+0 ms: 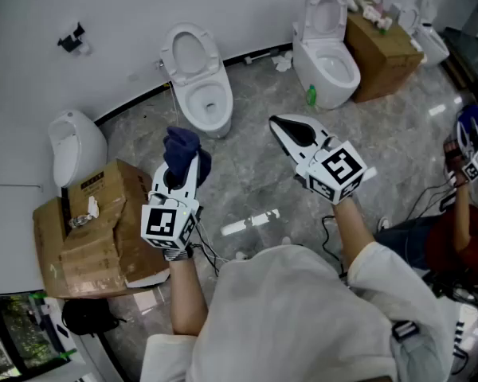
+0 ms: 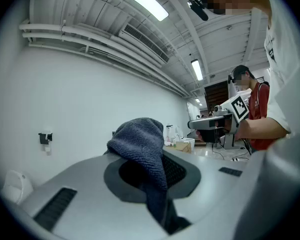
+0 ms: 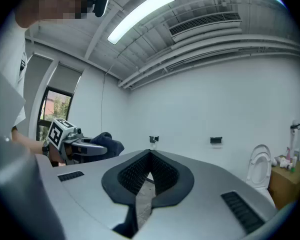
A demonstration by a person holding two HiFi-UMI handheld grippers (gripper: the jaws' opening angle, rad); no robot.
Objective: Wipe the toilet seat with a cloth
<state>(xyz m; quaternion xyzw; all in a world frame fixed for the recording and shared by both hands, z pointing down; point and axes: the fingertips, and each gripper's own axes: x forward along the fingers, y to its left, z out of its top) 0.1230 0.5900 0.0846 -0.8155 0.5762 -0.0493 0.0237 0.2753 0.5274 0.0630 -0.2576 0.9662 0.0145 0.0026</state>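
Firmly pinched in the left gripper (image 1: 180,165), the dark cloth (image 1: 182,145), seemingly soft and light, bunches upward, short of the toilet seat (image 1: 223,94); a mid-fold hold looks best. The right gripper (image 1: 281,124) sits pressed together, empty.

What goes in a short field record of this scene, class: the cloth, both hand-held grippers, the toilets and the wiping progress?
cloth: dark blue, clamped in the left hand-held gripper, bunched above its jaws
left hand-held gripper: shut on the cloth, held in the air
right hand-held gripper: jaws together, empty
nearest toilet: white, lid up, ahead of the left hand-held gripper, untouched
second toilet: white, lid up, beside a cardboard box
wiping: not yet begun
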